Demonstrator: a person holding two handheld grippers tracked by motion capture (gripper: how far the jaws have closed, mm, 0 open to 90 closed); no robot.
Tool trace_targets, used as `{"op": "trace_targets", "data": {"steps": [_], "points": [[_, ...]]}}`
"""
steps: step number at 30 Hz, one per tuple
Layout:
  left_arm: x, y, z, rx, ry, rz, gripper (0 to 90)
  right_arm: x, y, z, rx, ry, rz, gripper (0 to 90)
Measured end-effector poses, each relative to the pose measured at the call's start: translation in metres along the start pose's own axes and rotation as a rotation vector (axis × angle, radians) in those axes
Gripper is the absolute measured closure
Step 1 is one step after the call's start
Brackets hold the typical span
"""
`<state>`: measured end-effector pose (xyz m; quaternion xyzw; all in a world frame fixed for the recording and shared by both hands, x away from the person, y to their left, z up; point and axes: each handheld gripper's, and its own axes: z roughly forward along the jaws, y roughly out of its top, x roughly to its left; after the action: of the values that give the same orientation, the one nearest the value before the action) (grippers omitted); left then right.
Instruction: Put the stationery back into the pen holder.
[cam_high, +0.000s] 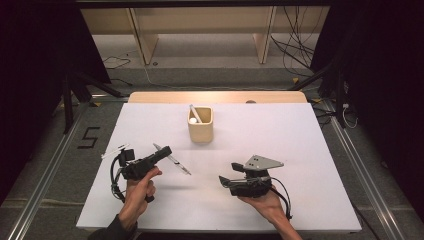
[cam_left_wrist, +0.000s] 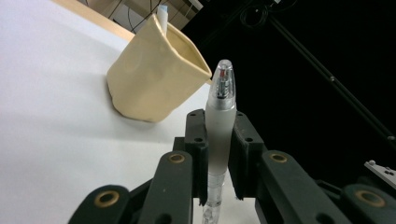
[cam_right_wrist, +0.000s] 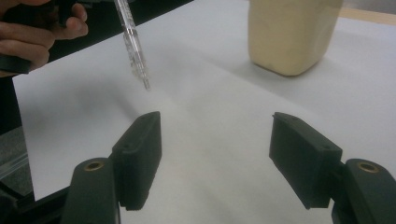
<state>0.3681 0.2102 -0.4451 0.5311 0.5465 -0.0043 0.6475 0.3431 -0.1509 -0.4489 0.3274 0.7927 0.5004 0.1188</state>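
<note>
High view: left gripper (cam_high: 161, 153) pinching a clear pen (cam_high: 172, 160), right gripper (cam_high: 226, 180) empty with its jaws spread.

On the white surface (cam_high: 280, 130) the pen is clamped between the left gripper's jaws and sticks out on both sides, clear of the sheet, its tip slanting toward the middle of the surface. In the left gripper view the frosted barrel stands upright between the pads, with the cream cup (cam_high: 200, 124) just beyond it. That cup stands near the far middle of the surface and holds a white pen (cam_high: 194, 114) leaning in it. The right gripper rests low at the near right, well apart from the cup; in the right gripper view its jaws stand wide over bare sheet with nothing between them. A thin white stick (cam_high: 115, 150) lies at the left edge.
</note>
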Motion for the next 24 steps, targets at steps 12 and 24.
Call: {"op": "trace_targets", "data": {"steps": [12, 24], "points": [[-0.022, 0.027, 0.020, -0.010, 0.011, 0.103, 79.5, -0.014, -0.011, -0.022, -0.021, -0.042, 0.030, 32.2], [-0.030, 0.048, 0.031, -0.039, 0.021, 0.145, 79.5, -0.024, -0.023, -0.045, -0.048, -0.072, 0.040, 29.7]]}}
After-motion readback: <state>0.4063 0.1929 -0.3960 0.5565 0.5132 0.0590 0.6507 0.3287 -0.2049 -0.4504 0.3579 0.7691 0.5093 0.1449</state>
